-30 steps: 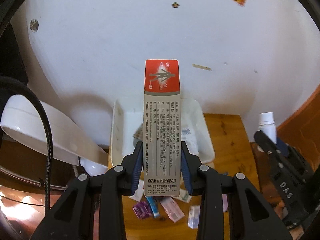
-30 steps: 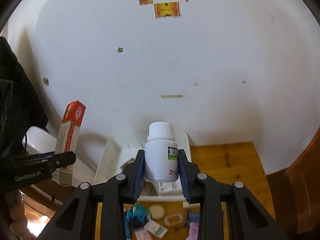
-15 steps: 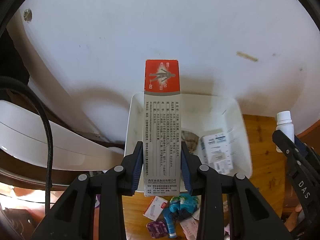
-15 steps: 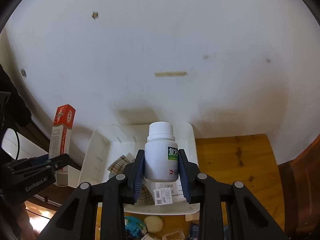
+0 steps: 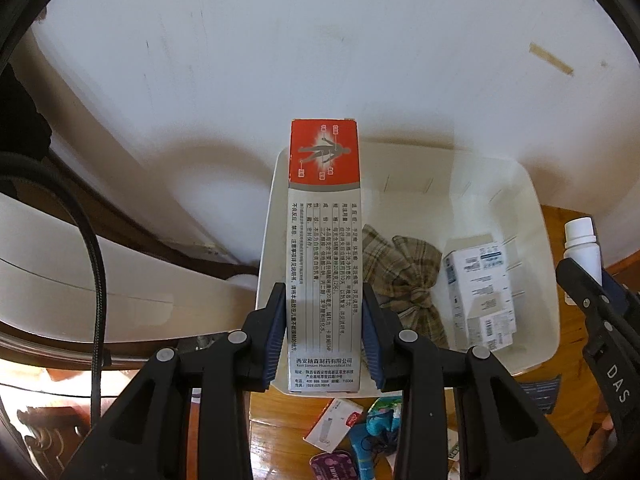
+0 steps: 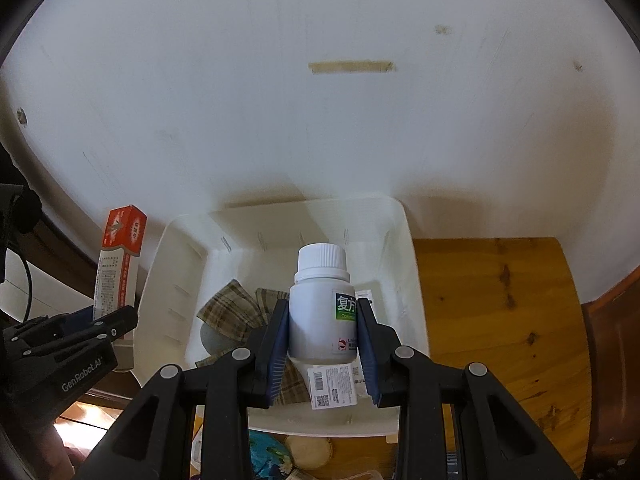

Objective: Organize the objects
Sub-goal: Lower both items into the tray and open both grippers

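I had the tall carton (image 5: 324, 256) clamped in my left gripper (image 5: 324, 340), blue pads (image 5: 276, 340) pressed on both long sides, the box standing upright over the left wall of the white bin (image 5: 536, 240). Its top panel was red with a grey human figure, the rest grey-white and packed with fine Chinese print; the lower end sat between the fingers, its bottom edge just above the table. From the right wrist camera the same carton (image 6: 118, 276) showed at the far left, beside the bin's outer wall, with the left gripper (image 6: 100, 328) seen side-on.

My right gripper (image 6: 323, 336) was closed on the white bottle (image 6: 322, 304), pads (image 6: 366, 344) squeezing its body, cap up, green-and-white label facing me, hanging above the bin's interior. In the left view only the bottle's (image 5: 582, 248) cap and shoulder cleared the right gripper's (image 5: 592, 300) black arm.

Inside the bin lay a plaid cloth (image 5: 404, 280) and a white printed box (image 5: 480, 292); from the right side both were partly hidden behind the bottle and fingers. The bin (image 6: 404, 264) rested on a wooden table (image 6: 500, 320) against a white wall (image 6: 320, 120). Small packets (image 5: 334, 424) near the bin's front edge were cut off by my gripper arms, too blurred to read
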The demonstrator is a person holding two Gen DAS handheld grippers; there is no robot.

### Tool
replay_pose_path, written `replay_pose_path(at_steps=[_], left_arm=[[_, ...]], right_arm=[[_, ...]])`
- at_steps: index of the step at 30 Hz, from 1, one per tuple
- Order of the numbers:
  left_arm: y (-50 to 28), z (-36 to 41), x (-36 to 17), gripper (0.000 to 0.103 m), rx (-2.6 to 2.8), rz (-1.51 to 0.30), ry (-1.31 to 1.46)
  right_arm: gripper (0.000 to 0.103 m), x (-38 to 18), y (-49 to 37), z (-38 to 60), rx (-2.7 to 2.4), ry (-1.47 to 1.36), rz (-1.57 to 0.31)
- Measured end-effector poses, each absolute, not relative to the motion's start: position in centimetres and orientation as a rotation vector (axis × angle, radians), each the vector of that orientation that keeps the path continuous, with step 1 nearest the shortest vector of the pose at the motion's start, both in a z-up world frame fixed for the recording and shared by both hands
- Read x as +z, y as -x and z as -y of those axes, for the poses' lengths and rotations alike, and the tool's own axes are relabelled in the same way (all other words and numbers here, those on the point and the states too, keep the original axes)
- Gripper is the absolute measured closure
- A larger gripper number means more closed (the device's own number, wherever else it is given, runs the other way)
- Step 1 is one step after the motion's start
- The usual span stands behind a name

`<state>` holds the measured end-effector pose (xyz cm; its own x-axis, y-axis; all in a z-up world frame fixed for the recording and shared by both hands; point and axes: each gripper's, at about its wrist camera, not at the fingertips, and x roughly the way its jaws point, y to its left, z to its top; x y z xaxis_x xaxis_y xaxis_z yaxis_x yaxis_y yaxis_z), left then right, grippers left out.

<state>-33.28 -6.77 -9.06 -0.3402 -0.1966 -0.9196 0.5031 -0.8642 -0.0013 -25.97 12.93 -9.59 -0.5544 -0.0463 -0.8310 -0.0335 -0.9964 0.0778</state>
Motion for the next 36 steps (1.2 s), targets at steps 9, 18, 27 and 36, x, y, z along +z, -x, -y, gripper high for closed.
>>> replay_pose_path(at_steps=[9,18,27,36], left_arm=[[34.0,6.4,-10.4,0.064,-2.166,-0.372,-1.504],[33.1,5.8,-9.4,0.042,-2.182,-0.357,-1.432],[32.0,5.5,-7.5,0.042,-2.215,-0.354,-1.376],[30.0,4.7,-5.2,0.042,-2.249,-0.365,-1.327]], right_arm=[[0.070,-11.6,26.9,-12.5,-2.701,-1.525,0.104],[0.069,-10.5,26.1,-11.2,-2.691,-1.482,0.069],[0.069,-8.8,24.7,-10.6,-2.717,-1.435,0.064],[0.069,-7.0,22.6,-10.2,-2.756,-1.410,0.087]])
